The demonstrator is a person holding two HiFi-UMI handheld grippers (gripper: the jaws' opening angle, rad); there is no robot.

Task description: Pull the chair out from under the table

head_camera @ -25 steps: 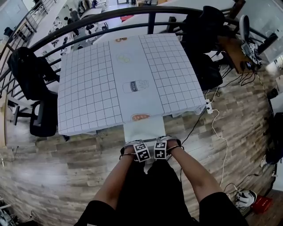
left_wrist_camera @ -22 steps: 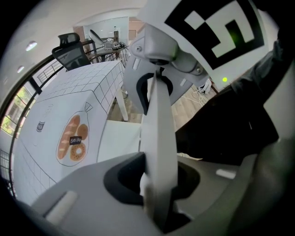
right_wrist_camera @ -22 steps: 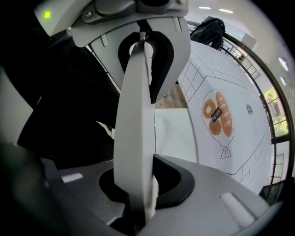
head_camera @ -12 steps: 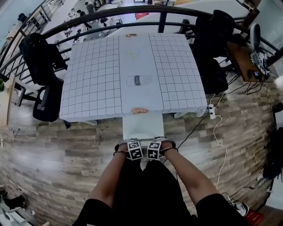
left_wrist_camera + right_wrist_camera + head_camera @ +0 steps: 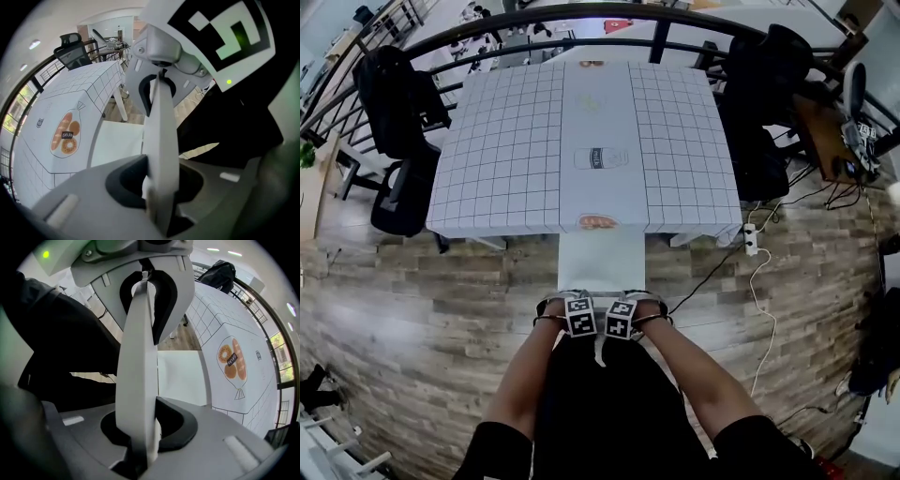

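Left gripper (image 5: pixel 578 318), right gripper (image 5: pixel 620 321) side by side, both clamped on chair backrest (image 5: pixel 161 140). Seat (image 5: pixel 602 262) runs ahead of fingers toward table (image 5: pixel 497 169). Neither nearer.

Head view from high above, facing steeply down, table (image 5: pixel 506 150) across the upper frame, both gripper views very close along their own jaws toward the chair (image 5: pixel 602 262) seat, all three sharing the bread drawing (image 5: pixel 597 222) on the table's near edge.

A square table (image 5: pixel 450 220) stands on a wood-plank floor (image 5: pixel 441 328), covered by 1 white gridded cloth (image 5: pixel 684 141) printed with bread (image 5: pixel 597 222) and a can (image 5: pixel 600 157)
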